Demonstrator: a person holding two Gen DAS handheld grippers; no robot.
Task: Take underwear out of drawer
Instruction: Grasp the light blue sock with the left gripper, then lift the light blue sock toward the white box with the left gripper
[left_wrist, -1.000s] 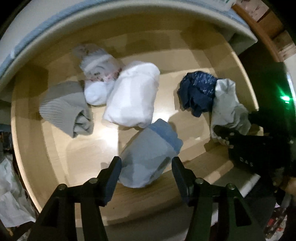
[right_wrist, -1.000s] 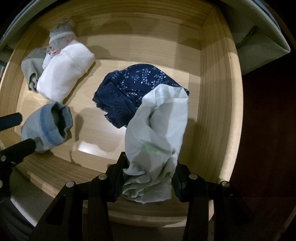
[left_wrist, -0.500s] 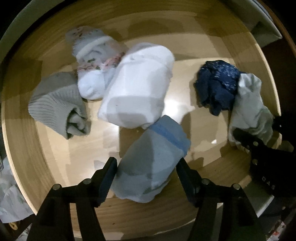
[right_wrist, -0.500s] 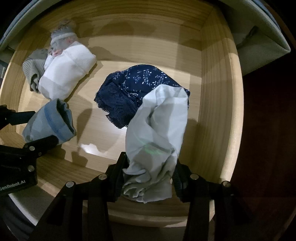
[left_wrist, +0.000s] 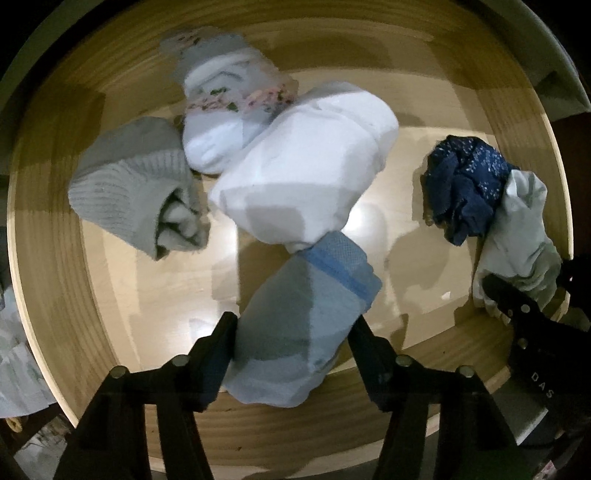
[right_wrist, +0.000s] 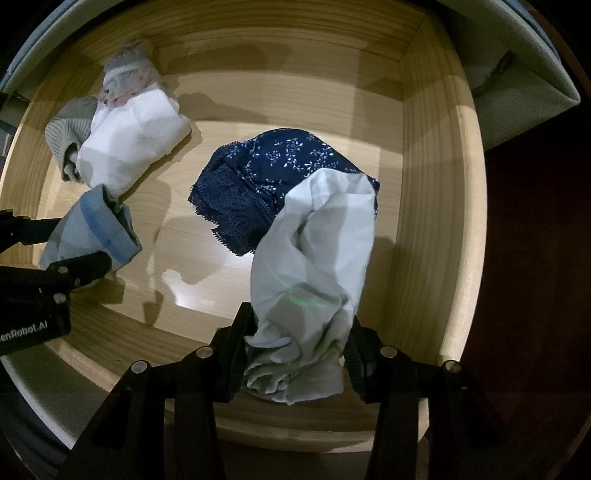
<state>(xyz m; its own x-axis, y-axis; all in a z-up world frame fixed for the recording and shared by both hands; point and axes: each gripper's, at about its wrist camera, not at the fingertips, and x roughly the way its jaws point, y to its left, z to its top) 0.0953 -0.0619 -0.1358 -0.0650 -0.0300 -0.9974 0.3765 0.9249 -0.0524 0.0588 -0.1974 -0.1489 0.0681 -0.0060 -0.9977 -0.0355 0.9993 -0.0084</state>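
An open wooden drawer (left_wrist: 48, 258) (right_wrist: 436, 221) holds rolled underwear. My left gripper (left_wrist: 291, 332) has its fingers on both sides of a light blue roll (left_wrist: 306, 317) near the drawer's front; it also shows in the right wrist view (right_wrist: 92, 232). My right gripper (right_wrist: 299, 339) is shut on a pale grey-green piece (right_wrist: 317, 266), which lies over navy lace underwear (right_wrist: 266, 173). That pair also shows at the right of the left wrist view (left_wrist: 517, 229) (left_wrist: 461, 177).
A white roll (left_wrist: 306, 170), a floral white roll (left_wrist: 225, 107) and a grey ribbed roll (left_wrist: 133, 188) lie at the drawer's back left. The drawer's front wall (right_wrist: 314, 424) lies under both grippers. Crumpled white cloth (left_wrist: 14, 369) sits outside at left.
My left gripper has moved forward and down into the drawer, and its fingers now sit around the light blue roll. The right gripper has kept its hold and barely moved.
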